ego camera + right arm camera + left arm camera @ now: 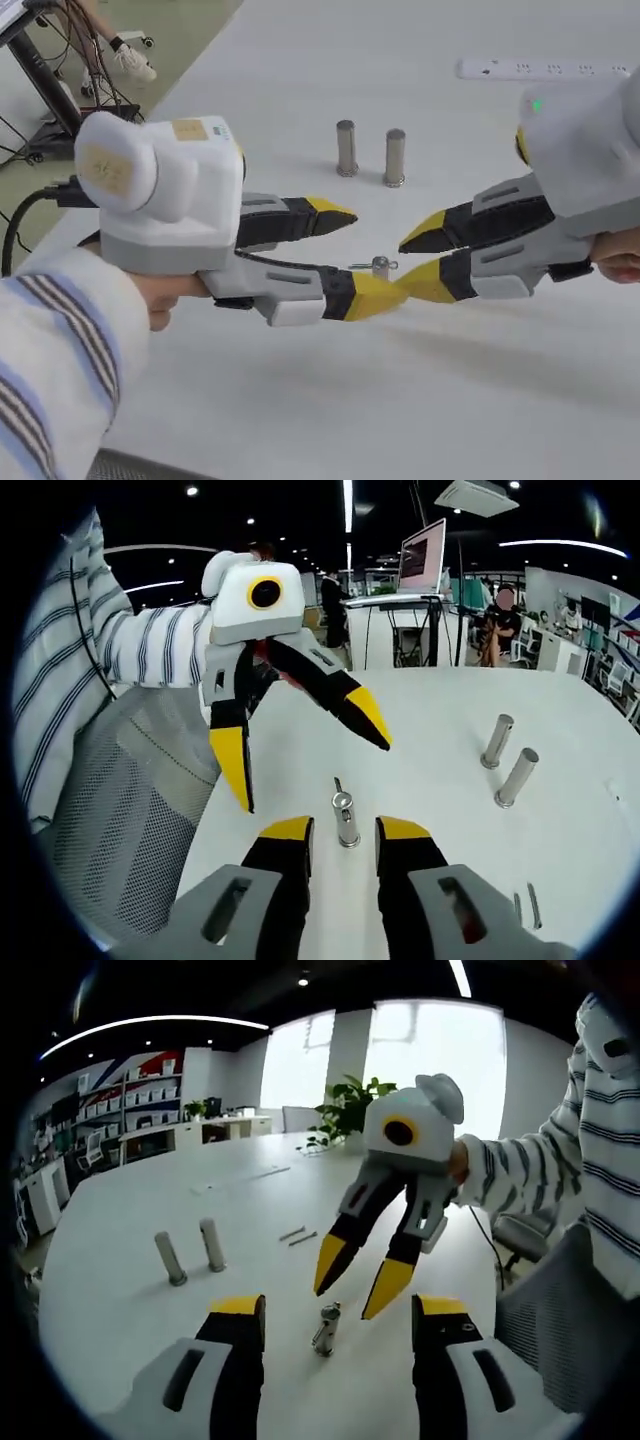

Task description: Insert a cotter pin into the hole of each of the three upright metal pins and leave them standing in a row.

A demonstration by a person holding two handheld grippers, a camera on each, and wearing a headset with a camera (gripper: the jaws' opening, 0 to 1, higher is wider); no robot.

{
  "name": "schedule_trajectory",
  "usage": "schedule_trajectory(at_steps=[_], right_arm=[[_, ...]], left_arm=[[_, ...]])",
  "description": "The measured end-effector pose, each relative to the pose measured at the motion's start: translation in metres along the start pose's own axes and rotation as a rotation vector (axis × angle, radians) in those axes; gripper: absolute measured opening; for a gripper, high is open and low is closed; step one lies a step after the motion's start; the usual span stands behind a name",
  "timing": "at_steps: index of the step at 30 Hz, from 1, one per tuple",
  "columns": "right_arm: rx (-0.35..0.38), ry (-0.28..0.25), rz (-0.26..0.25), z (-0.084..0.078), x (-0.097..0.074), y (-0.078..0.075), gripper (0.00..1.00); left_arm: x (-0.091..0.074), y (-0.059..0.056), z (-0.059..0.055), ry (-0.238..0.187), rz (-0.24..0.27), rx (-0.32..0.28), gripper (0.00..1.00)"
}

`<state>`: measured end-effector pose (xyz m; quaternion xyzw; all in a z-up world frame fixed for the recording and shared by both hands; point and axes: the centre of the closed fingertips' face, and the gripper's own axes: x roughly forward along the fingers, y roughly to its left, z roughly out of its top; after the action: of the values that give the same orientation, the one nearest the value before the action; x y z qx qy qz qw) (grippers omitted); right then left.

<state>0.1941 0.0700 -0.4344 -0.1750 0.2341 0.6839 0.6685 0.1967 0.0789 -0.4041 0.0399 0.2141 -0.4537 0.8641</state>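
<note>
Nearest to me, my striped sleeve (50, 340) leads into the left gripper (365, 255), and its jaws are spread wide, holding nothing. Coming in from the other side is the right gripper (402, 268), jaws parted too, though more narrowly, and also empty. The yellow tips of the two grippers almost meet over the white desk (300, 400).

Right there between them stands the near pin (380, 268), short and upright on the desk, toward its near edge. A cotter pin (362, 266) sits crosswise at its top and looks threaded through the hole. In the left gripper view the near pin (326, 1328) stands between my own left gripper (340, 1310) jaws, touching neither, with the right gripper (357, 1288) hanging just above it. In the right gripper view the near pin (345, 818) is just ahead of the right gripper (345, 830) tips, and the left gripper (308, 760) straddles the space beyond.

Further out, toward the middle of the desk, two bare pins (346, 148) stand upright side by side, well apart from the near one.

Beyond those, the left gripper view picks up loose cotter pins (297, 1236) lying flat on the desk.

Along the far edge lies a white power strip (545, 69).
</note>
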Motion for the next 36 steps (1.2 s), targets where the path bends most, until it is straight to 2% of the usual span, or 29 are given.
schedule_trajectory(at_steps=[1,3,5,8,15,18,20,22,24,27,31,33,36], right_arm=[[0.005,-0.006,-0.003,0.001,0.0,0.0,0.2],[0.011,-0.022,-0.006,0.002,0.001,0.001,0.2],[0.017,-0.035,-0.006,0.002,0.001,0.002,0.2],[0.028,-0.047,-0.018,0.002,0.002,0.001,0.24],[0.049,-0.067,-0.017,-0.003,0.009,0.003,0.28],[0.056,-0.07,-0.012,-0.005,0.013,0.006,0.29],[0.062,-0.071,-0.005,-0.006,0.015,0.008,0.3],[0.066,-0.074,-0.006,-0.007,0.018,0.009,0.3],[0.069,-0.075,-0.01,-0.008,0.02,0.009,0.3],[0.066,-0.072,-0.022,-0.01,0.023,0.007,0.3],[0.056,-0.075,-0.022,-0.009,0.028,0.007,0.29],[0.03,-0.061,-0.017,-0.011,0.031,0.009,0.29],[0.012,-0.055,-0.014,-0.011,0.034,0.011,0.27]], left_arm=[[-0.002,0.0,0.001,-0.003,0.01,-0.014,0.64],[-0.01,0.003,0.001,0.004,0.046,0.018,0.65],[-0.016,0.003,-0.002,0.015,0.058,-0.014,0.65],[-0.025,0.006,-0.004,0.015,0.087,-0.01,0.73],[-0.048,0.019,-0.012,-0.005,0.169,-0.054,0.88],[-0.054,0.017,-0.022,0.026,0.186,-0.074,0.98],[-0.057,0.017,-0.03,0.055,0.199,-0.075,0.99],[-0.06,0.015,-0.037,0.067,0.203,-0.089,0.99],[-0.061,0.009,-0.043,0.084,0.185,-0.11,0.99],[-0.063,0.003,-0.05,0.098,0.188,-0.111,0.99],[-0.065,-0.001,-0.056,0.106,0.194,-0.123,0.99],[-0.066,-0.003,-0.059,0.115,0.194,-0.12,0.99],[-0.067,-0.002,-0.063,0.134,0.199,-0.114,0.99]])
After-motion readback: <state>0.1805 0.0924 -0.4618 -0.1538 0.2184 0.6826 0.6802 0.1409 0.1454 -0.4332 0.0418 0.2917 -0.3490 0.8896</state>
